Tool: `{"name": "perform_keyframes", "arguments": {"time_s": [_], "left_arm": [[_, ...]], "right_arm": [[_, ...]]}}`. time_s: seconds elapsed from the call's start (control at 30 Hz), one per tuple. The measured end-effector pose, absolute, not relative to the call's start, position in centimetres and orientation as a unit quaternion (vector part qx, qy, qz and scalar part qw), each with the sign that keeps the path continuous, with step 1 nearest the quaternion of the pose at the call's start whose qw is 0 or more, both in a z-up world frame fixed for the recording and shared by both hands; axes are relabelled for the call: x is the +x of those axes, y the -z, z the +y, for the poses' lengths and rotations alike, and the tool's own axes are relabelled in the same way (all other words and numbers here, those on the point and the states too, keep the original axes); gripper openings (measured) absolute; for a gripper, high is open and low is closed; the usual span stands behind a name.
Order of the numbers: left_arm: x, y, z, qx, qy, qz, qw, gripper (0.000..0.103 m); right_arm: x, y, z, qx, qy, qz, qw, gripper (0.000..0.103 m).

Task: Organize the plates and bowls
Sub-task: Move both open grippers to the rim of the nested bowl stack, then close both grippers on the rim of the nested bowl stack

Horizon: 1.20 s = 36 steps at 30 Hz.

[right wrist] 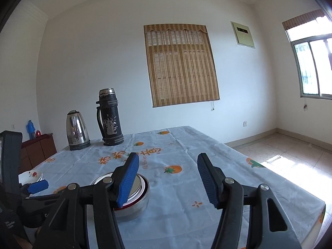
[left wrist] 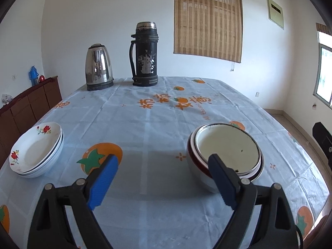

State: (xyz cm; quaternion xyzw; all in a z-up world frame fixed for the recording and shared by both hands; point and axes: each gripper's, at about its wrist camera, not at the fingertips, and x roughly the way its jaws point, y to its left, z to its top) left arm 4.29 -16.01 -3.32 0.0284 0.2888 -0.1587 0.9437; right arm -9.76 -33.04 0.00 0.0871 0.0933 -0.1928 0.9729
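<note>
A stack of white floral plates (left wrist: 37, 147) sits at the table's left edge. A nested stack of bowls (left wrist: 226, 151), red-rimmed with a metal one inside, stands to the right. My left gripper (left wrist: 164, 178) is open and low over the cloth, with nothing between its blue pads; its right finger (left wrist: 222, 180) overlaps the bowls' near side. In the right wrist view my right gripper (right wrist: 168, 178) is open and empty above the table. The bowls (right wrist: 143, 197) lie below and behind its left finger (right wrist: 128, 178). The plates (right wrist: 31, 175) show far left.
A steel kettle (left wrist: 99, 66) and a worn black thermos (left wrist: 145, 54) stand at the far end of the blue tablecloth with orange fruit prints (left wrist: 166, 114). A dark wooden cabinet (left wrist: 27, 108) runs along the left wall. The table's right edge drops to a tiled floor (right wrist: 290, 155).
</note>
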Motion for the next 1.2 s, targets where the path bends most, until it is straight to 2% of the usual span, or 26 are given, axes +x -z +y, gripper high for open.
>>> {"name": "perform_keyframes", "arguments": {"time_s": [0.37, 0.7, 1.2], "left_arm": [[6.9, 4.7, -14.9, -0.022, 0.156, 0.341, 0.927, 0.09], [7.8, 4.8, -15.7, -0.01, 0.154, 0.34, 0.928, 0.09], [8.4, 3.7, -15.8, -0.026, 0.173, 0.325, 0.929, 0.09]], "right_arm": [[-7.5, 2.1, -35.4, 0.172, 0.134, 0.158, 0.963, 0.066], [-5.0, 3.6, -37.0, 0.233, 0.086, 0.209, 0.946, 0.066], [-4.8, 3.4, -37.4, 0.224, 0.094, 0.195, 0.95, 0.066]]}}
